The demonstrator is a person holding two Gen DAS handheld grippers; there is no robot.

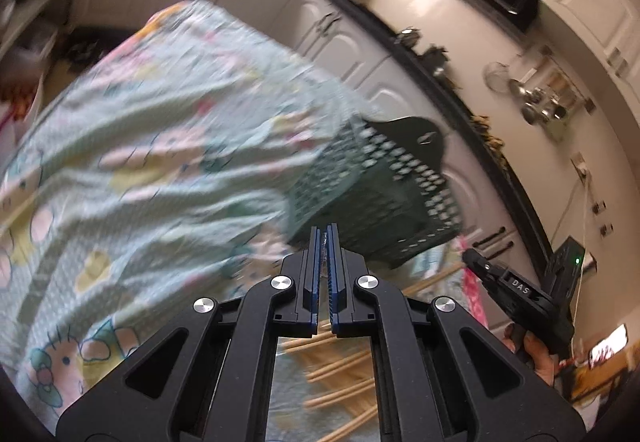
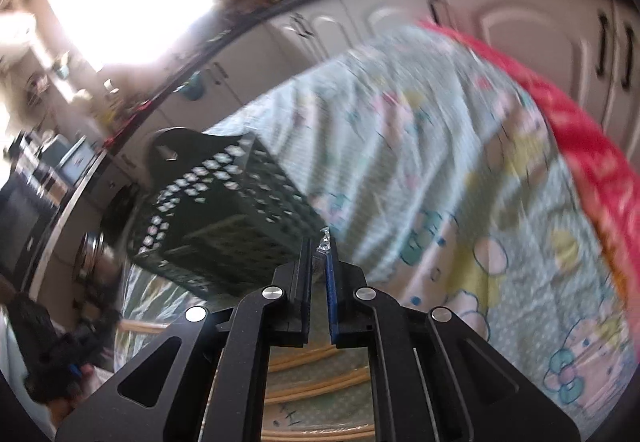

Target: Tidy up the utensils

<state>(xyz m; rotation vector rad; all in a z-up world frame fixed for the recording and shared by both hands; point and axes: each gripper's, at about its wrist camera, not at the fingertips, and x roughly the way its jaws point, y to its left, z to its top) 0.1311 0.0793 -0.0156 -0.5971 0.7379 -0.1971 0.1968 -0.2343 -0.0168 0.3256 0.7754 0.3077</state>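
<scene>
Left tongs (image 1: 325,232) shut, empty. Right tongs (image 2: 319,242) pinch clear wrapper (image 2: 324,242) by tip; could slip before basket (image 2: 224,210).

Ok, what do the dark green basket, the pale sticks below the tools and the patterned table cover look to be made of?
Dark green basket: looks like moulded plastic, matte, with a regular grid of punched holes.
Pale sticks: probably wood or bamboo, going by the light tan, unpainted, straight shafts; blur hides any grain.
Patterned cover: soft fabric, it seems, creased, matte, with printed cartoon figures.
</scene>
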